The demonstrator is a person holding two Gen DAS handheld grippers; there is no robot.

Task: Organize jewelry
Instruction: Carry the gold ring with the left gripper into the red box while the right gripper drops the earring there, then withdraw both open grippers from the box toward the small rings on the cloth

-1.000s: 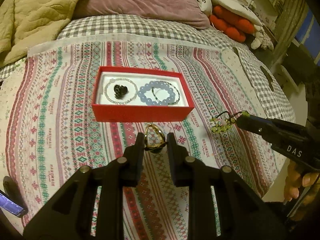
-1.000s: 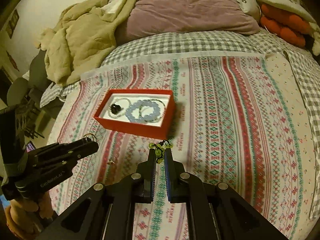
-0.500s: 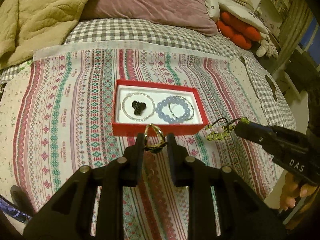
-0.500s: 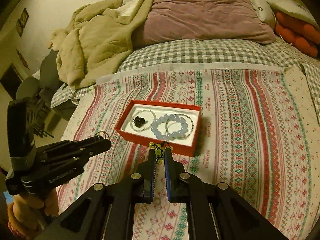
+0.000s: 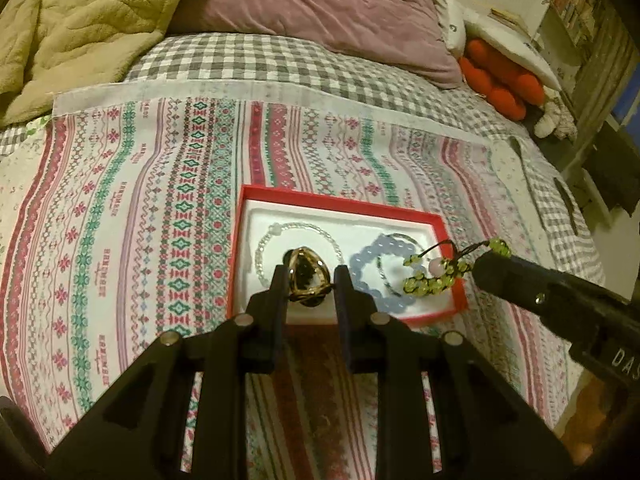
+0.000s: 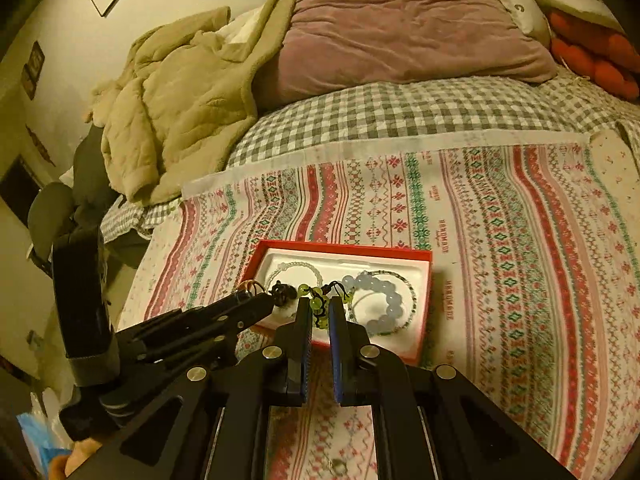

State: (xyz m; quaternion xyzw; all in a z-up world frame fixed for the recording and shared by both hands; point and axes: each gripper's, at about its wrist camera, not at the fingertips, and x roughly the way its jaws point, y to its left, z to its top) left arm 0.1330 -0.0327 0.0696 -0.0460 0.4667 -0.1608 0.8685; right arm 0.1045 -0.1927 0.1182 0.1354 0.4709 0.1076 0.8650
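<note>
A red jewelry box [image 5: 340,201] [image 6: 424,308] with a white lining lies on the patterned cloth. Inside are a clear bead bracelet [image 5: 262,248], a black piece [image 6: 281,294], a blue bead bracelet [image 5: 362,260] [image 6: 390,304] and a thin dark bracelet. My left gripper [image 5: 309,278] is shut on a gold ring [image 5: 309,280] over the box's near left part. My right gripper [image 6: 319,314] is shut on a green bead bracelet [image 6: 318,300] [image 5: 428,280], held over the box's near right corner.
The striped patterned cloth [image 5: 160,200] covers a checked bed sheet [image 5: 260,60]. A purple pillow [image 5: 320,4], a beige blanket [image 6: 180,100] and red plush toys [image 5: 500,80] lie at the back. A small ring [image 6: 336,468] lies on the cloth near me.
Both grippers have moved forward over the red box, carrying the gold ring and the green bracelet. The box now lies directly under the fingertips.
</note>
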